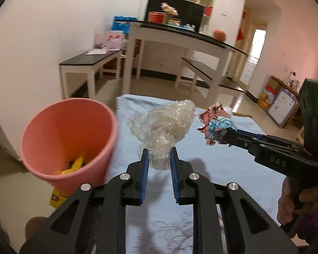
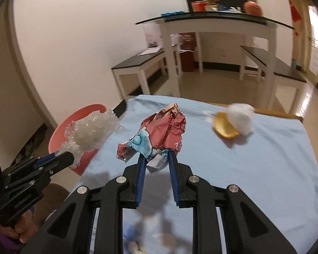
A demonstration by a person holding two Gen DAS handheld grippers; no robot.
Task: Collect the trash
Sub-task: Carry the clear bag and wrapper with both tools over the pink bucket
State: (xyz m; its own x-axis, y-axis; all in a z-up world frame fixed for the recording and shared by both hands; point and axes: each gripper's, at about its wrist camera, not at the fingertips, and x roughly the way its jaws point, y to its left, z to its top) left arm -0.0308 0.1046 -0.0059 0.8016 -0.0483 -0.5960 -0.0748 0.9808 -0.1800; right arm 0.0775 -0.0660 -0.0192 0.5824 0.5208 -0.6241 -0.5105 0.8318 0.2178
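Note:
My left gripper (image 1: 159, 154) is shut on a crumpled wad of clear plastic wrap (image 1: 165, 122) and holds it above the blue-clothed table (image 1: 222, 165), just right of the pink bin (image 1: 68, 141). My right gripper (image 2: 155, 155) is shut on a crumpled red and blue paper wrapper (image 2: 163, 131), also lifted over the table. The right gripper with the wrapper (image 1: 214, 124) shows at the right of the left wrist view. The left gripper's plastic wad (image 2: 93, 129) hangs over the bin (image 2: 78, 127) in the right wrist view. An orange peel (image 2: 224, 127) and a white tissue ball (image 2: 242, 116) lie on the table's far right.
The bin stands off the table's left edge and holds yellow scraps (image 1: 76, 165). A yellow box (image 1: 56, 199) lies on the floor below it. Beyond the table are white benches (image 1: 91, 63) and a tall glass-topped table (image 1: 180, 33).

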